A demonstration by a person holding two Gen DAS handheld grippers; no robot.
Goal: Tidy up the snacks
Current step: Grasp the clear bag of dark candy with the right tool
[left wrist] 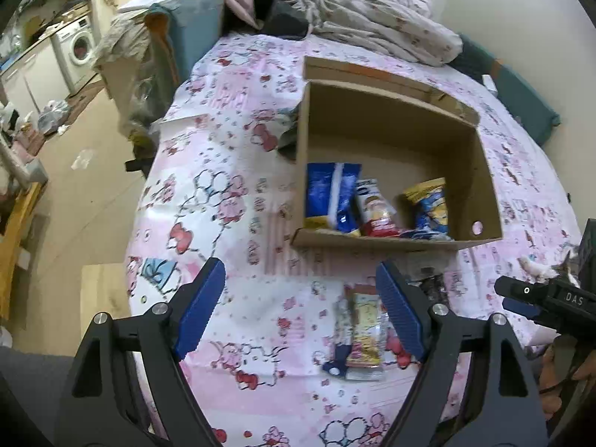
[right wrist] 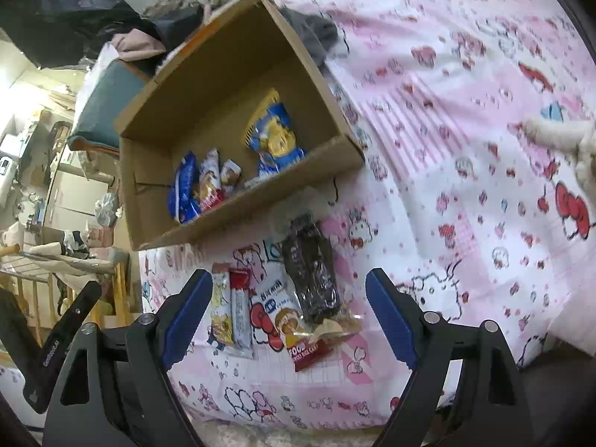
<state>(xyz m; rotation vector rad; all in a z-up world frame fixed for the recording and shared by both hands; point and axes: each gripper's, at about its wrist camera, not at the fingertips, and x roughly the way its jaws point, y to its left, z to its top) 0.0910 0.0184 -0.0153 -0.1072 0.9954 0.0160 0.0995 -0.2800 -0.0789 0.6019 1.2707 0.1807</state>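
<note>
Here we are over the bed with its pink cartoon-print sheet (right wrist: pixel 465 149), and the open brown cardboard box (left wrist: pixel 480 171) sits on it, partly filled. Inside, along the near wall, stand a blue foil snack packet (left wrist: pixel 329 195), a white-and-red snack pouch (left wrist: pixel 374 206) and, apart to the side, a yellow-and-blue crisp bag (left wrist: pixel 428 205). So some of the sorting looks done.

What's left lies on the sheet just in front of the box: a dark clear-wrapped snack pack (right wrist: pixel 311 272), partly on top of a white-and-red rice cake packet (right wrist: pixel 294 329), and beside them a slim yellow-and-white bar wrapper (right wrist: pixel 221 305) touching a red-and-grey bar wrapper (right wrist: pixel 240 309).

The left claw (left wrist: pixel 300 307) has its blue pads wide apart, holding nothing, above the sheet with one wrapper near its right pad. The right claw (right wrist: pixel 285 316) is spread open too, empty, framing the loose pile. By my reckoning roughly half remains, and the dark pack on top looks the likeliest next pick.
</note>
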